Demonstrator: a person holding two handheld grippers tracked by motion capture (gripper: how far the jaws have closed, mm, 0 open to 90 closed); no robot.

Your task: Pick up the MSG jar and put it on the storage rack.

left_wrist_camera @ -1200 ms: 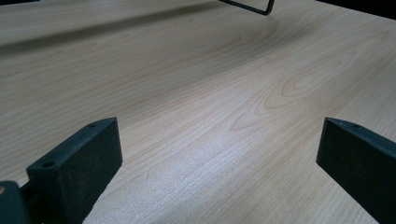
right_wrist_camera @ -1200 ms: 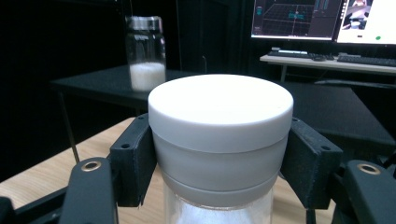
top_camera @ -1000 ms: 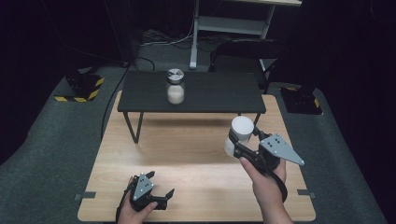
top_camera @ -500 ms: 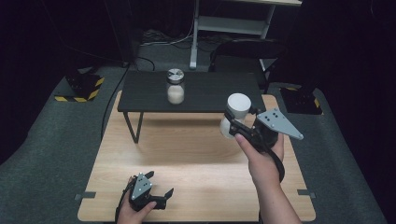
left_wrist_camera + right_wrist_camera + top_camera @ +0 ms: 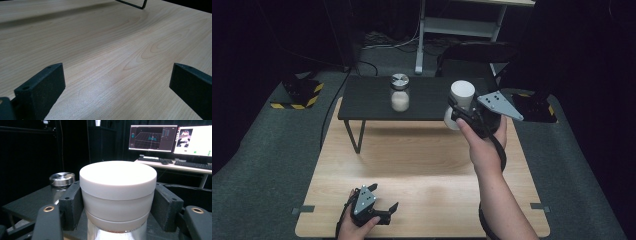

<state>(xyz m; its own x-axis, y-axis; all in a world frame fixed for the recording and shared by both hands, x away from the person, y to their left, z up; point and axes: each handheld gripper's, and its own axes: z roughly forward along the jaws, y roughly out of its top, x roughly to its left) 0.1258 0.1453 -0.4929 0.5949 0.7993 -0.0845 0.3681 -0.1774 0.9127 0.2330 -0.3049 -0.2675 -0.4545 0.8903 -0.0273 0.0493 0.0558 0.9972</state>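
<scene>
Right gripper (image 5: 455,111), clamped on the white-lidded jar (image 5: 460,95), has carried it up toward the low black counter (image 5: 367,100), nearing the steel-lidded glass jar (image 5: 399,92). Left gripper (image 5: 388,210) sits apart, empty.

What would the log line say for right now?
right gripper: shut on white-lidded jar, lifted | left gripper: open, empty, on wooden table | glass jar: on black shelf

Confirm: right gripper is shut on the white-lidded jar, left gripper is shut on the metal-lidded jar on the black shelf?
Half right. The left gripper is open and holds nothing, low over the wooden table, as the left gripper view shows. The metal-lidded jar stands alone on the black shelf.
</scene>
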